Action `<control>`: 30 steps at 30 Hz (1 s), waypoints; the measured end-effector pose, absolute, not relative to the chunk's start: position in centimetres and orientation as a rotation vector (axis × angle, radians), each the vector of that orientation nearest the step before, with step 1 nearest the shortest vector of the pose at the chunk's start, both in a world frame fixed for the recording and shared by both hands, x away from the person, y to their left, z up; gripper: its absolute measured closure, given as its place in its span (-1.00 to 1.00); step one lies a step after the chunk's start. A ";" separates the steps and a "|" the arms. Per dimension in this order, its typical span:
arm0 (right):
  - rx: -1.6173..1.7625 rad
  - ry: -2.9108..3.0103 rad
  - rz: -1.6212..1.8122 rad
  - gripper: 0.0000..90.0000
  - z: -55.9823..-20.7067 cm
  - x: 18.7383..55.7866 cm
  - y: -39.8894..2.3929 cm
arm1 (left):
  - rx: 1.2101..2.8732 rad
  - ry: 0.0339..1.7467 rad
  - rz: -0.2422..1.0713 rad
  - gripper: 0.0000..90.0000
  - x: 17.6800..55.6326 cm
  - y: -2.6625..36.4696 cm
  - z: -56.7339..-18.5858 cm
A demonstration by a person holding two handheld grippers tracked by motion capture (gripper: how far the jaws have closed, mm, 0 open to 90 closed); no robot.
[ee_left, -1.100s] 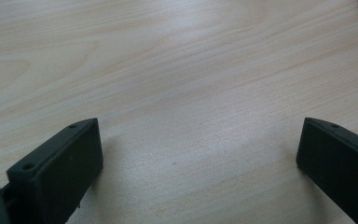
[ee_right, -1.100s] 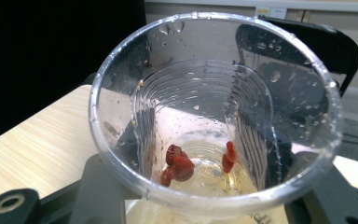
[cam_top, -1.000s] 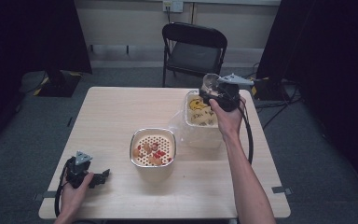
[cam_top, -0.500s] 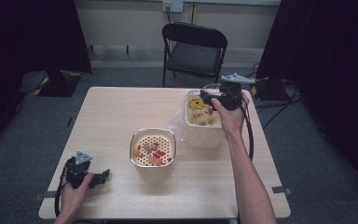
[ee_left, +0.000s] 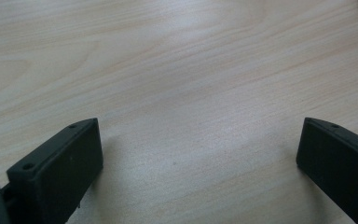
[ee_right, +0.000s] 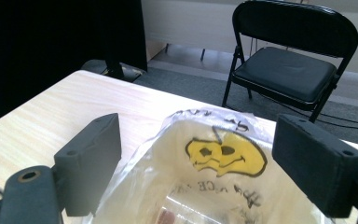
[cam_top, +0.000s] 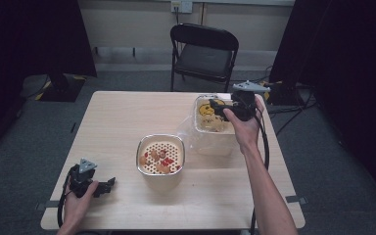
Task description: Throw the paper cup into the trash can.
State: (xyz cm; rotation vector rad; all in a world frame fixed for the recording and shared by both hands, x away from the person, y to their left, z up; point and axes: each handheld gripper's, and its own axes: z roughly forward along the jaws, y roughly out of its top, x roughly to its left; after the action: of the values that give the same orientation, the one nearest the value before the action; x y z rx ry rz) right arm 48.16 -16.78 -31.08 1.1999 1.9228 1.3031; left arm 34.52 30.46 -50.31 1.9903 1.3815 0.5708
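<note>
The right gripper (cam_top: 220,106) is held over the bin (cam_top: 215,139) at the far right part of the desk (cam_top: 117,117). Its jaws have just been opening and now stand wide apart, with nothing pressed between them. In the right gripper view, the plastic bag (ee_right: 214,158) with a yellow smiling face lies below and between the two jaws, lining the bin; the pads do not touch it. Some food pieces are seen inside the bag, but they are too small to tell.

The left gripper (cam_top: 105,186) rests low on the near left corner of the desk. Its jaws are also wide apart, and only bare wood is between them.

A bowl (cam_top: 160,155) with a white strainer and small orange and red pieces stands in the middle, just beside the bin. A black folding chair (cam_top: 204,54) stands behind the desk.
</note>
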 end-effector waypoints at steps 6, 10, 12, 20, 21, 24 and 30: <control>1.165 1.933 1.295 -0.66 -31.0 45.9 -17.3 | 1.990 1.383 0.574 -1.00 34.5 30.5 -50.3; 1.168 1.940 1.270 -0.66 -31.1 44.5 -17.8 | 1.990 1.383 0.574 -1.00 34.5 30.5 -50.3; 1.170 1.943 1.278 -0.64 -31.4 43.6 -18.3 | 1.991 1.381 0.571 -1.00 34.5 30.5 -50.3; 1.191 1.951 1.294 -0.65 -32.5 40.8 -20.2 | 1.990 1.382 0.570 -1.00 34.5 30.5 -50.3; 1.191 1.953 1.293 -0.65 -32.7 40.4 -20.4 | 1.990 1.382 0.571 -1.00 34.5 30.5 -50.3; 1.187 1.964 1.288 -0.65 -33.6 39.3 -20.8 | 1.990 1.383 0.573 -1.00 34.5 30.5 -50.3; 1.221 1.962 1.303 -0.66 -35.6 36.9 -22.1 | 1.989 1.383 0.573 -1.00 34.5 30.4 -50.3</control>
State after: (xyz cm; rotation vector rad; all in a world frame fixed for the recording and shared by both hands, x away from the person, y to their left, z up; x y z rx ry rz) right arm 36.91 -22.11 -35.55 1.2214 1.9624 1.3030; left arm 34.53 30.45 -50.32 1.9888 1.3832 0.5732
